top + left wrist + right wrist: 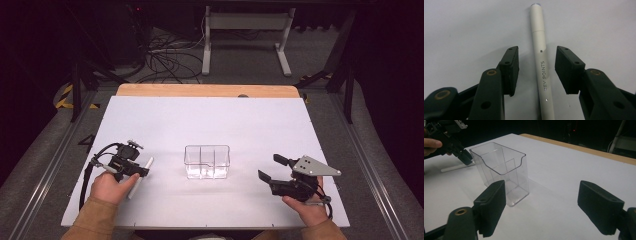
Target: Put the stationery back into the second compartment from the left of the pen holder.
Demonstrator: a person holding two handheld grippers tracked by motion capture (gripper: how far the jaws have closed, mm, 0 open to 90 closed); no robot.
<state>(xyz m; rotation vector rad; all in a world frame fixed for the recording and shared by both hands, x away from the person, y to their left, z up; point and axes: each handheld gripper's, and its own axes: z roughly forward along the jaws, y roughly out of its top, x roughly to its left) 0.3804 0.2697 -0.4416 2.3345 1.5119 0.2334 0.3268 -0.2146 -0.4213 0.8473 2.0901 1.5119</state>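
Where it lies between the left claw (537, 67), the white pen (541, 62) apparently reads "KEY POINTS".

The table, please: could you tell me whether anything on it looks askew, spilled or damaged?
Nothing stands out. The white pen lies flat on the table between the left gripper's open jaws, untouched. The clear holder stands upright, unbroken and empty, with no spill around it. The right gripper is open beside it.
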